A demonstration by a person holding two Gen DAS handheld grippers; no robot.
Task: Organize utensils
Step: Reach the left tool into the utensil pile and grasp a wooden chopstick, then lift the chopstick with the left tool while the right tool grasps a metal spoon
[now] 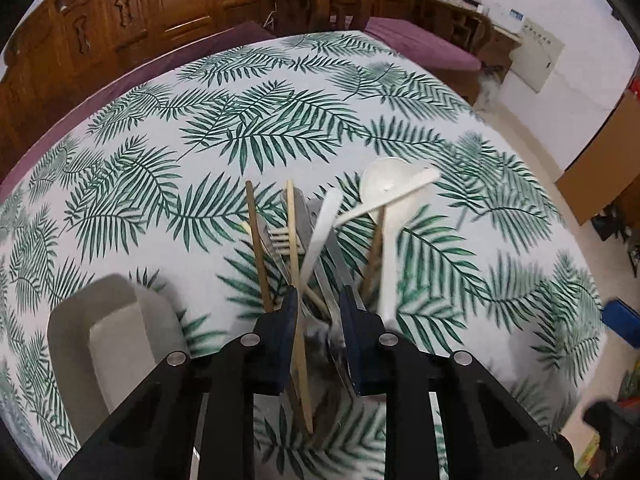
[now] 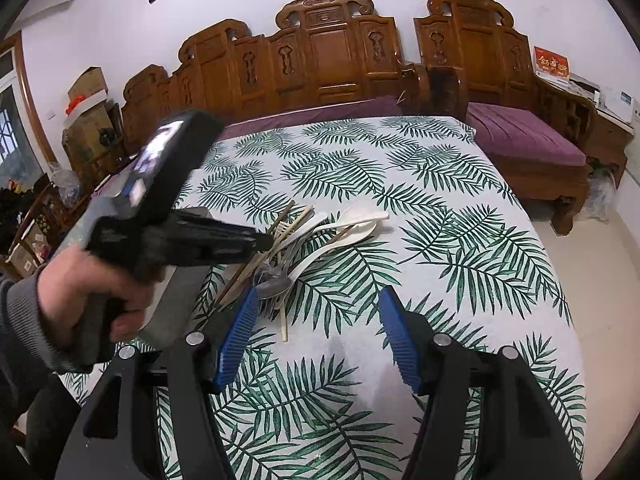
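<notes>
A loose pile of utensils (image 2: 308,240) lies near the middle of the table (image 2: 480,240): thin wooden chopsticks (image 1: 260,256), flat white plastic spoons (image 1: 386,184), a pale plastic fork (image 1: 280,238) and shiny metal pieces (image 1: 332,264), all crossing one another. The table wears a white cloth printed with green fern leaves. The left gripper (image 1: 320,304), with dark blue pads, points steeply down over the pile; its jaws stand narrow, with a chopstick and metal handles between them, but motion blur hides whether the pads press on anything. A hand (image 2: 88,292) in a grey sleeve holds it. Just to its left sits a smooth grey tray (image 1: 80,332) with rounded corners. The right gripper (image 2: 316,312), with ribbed blue pads, hangs near the pile with its jaws apart and empty. Carved wooden benches (image 2: 328,52) with purple cushions stand behind.
</notes>
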